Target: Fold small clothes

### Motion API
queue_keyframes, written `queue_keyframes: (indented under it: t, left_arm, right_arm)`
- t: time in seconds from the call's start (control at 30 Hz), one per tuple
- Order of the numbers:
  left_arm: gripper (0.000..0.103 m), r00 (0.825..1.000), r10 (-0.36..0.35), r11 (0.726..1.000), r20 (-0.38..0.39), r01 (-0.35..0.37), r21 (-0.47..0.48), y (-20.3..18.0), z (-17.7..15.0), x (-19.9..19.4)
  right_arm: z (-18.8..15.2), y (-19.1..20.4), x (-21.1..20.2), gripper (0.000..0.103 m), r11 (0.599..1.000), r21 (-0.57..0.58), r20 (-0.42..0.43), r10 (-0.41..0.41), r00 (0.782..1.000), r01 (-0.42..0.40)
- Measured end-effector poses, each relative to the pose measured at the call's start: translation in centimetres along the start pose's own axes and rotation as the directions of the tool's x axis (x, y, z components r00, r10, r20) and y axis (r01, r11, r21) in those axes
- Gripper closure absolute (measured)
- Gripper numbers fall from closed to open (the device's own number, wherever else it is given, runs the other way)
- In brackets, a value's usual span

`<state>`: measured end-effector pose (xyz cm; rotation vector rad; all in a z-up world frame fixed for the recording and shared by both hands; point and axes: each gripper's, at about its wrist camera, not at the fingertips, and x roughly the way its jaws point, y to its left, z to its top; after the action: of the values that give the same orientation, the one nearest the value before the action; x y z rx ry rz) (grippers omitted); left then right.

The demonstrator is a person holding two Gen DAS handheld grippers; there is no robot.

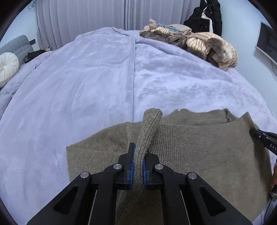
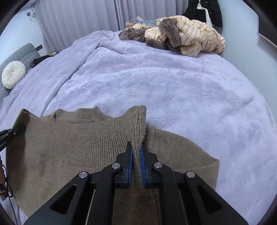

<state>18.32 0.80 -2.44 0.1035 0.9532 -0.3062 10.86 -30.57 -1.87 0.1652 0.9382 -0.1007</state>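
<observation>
Knitwear dominates the near part of both views: a taupe, ribbed-knit sweater [image 1: 199, 147] lies on the lavender plush blanket [image 1: 103, 77] that covers the bed, at its near edge. The left gripper [image 1: 138, 155] has its black, blue-padded jaws pressed together on a ribbed fold of the sweater, and the pinched strip rises between the pads and stands up past the fingertips. The right gripper [image 2: 136, 152] likewise pinches a ribbed fold of the same sweater [image 2: 69, 147], its jaws closed on the cloth, with a peak of knit standing above them. Each gripper shows at the sweater's side edge in the other's view: the right gripper [image 1: 264, 140] at the sweater's right border, the left gripper [image 2: 10, 135] at its left border.

Beyond the sweater, at the blanket's [image 2: 173, 86] far right corner, sits a pile of cream-and-brown striped fluffy clothes [image 1: 207, 45]. A round white pleated cushion [image 1: 7, 69] rests off the blanket's far left side, against a grey quilted headboard [image 1: 15, 45]. Pale pleated curtains [image 1: 83, 15] hang behind the bed.
</observation>
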Motion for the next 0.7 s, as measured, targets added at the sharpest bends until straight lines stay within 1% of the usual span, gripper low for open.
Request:
queue_keyframes:
  t: [0.03,0.07,0.1,0.13,0.17,0.2,0.3,0.33,0.37,0.4,0.47,0.53,0.6,0.7]
  left_arm:
    - [0.095,1.0,-0.001,1.0,-0.02,0.001,-0.006,0.2,-0.3,0.7]
    - [0.088,0.999,-0.003,1.0,-0.034,0.003,-0.015,0.5,-0.6,1.3]
    - [0.074,0.999,0.007,1.0,-0.037,-0.008,-0.025,0.8,-0.7,1.6]
    - [0.066,0.999,0.027,0.999,-0.033,-0.028,-0.04,1.1,-0.7,1.5]
    - [0.047,0.999,0.047,0.997,-0.025,-0.049,-0.066,1.7,-0.6,1.4]
    - [0.038,0.998,0.065,0.993,-0.02,-0.067,-0.098,2.4,-0.6,1.2]
    - [0.038,0.998,0.05,0.977,-0.032,-0.055,-0.204,5.0,-0.6,0.9]
    - [0.038,0.998,0.055,0.972,-0.042,-0.063,-0.227,5.8,-0.6,0.7]
    - [0.038,0.997,0.059,0.968,-0.046,-0.068,-0.241,6.3,-0.7,0.3]
    - [0.038,0.997,0.062,0.966,-0.042,-0.07,-0.247,6.8,-0.9,-0.3]
    - [0.038,0.998,0.064,0.964,-0.023,-0.068,-0.258,7.5,-1.1,-1.8]
    - [0.038,1.0,0.012,0.96,-0.003,-0.013,-0.279,8.1,-1.4,-3.3]
    - [0.038,1.0,-0.019,0.958,0.003,0.019,-0.286,8.3,-1.7,-4.5]
    - [0.038,0.996,-0.088,0.95,0.025,0.092,-0.299,8.2,-2.3,-6.0]
  right_arm:
    - [-0.4,-0.1,0.7,0.094,1.0,0.002,-0.012,-0.001,1.0,0.001]
    - [-0.6,-0.2,1.3,0.094,1.0,0.006,-0.016,-0.002,1.0,0.002]
    - [-0.9,-0.4,1.7,0.094,1.0,0.013,-0.015,0.0,1.0,0.0]
    - [-1.0,-0.5,1.8,0.094,1.0,0.02,-0.011,0.001,1.0,-0.001]
    - [-1.1,-0.7,1.8,0.094,1.0,0.026,-0.005,0.002,1.0,-0.002]
    - [-1.1,-0.8,1.7,0.094,0.999,0.032,-0.004,0.006,1.0,-0.006]
    - [-0.9,-1.4,1.1,0.092,0.998,0.057,0.003,-0.006,1.0,0.005]
    - [-0.8,-1.5,1.0,0.083,0.998,0.064,0.004,-0.026,1.0,0.026]
    - [-0.8,-1.7,0.6,0.078,0.994,0.077,0.005,-0.082,0.997,0.081]
    - [-0.7,-2.2,0.3,0.072,0.99,0.098,0.01,-0.102,0.995,0.1]
    - [-1.0,-3.4,-0.7,0.071,0.983,0.167,0.006,-0.078,0.997,0.076]
    - [-1.5,-4.1,-2.0,0.069,0.979,0.194,0.008,-0.061,0.998,0.059]
    - [-2.4,-4.1,-3.4,0.068,0.979,0.202,0.02,-0.03,0.999,0.025]
    - [-4.2,-3.4,-5.8,0.068,0.98,0.194,0.038,0.027,0.999,-0.034]
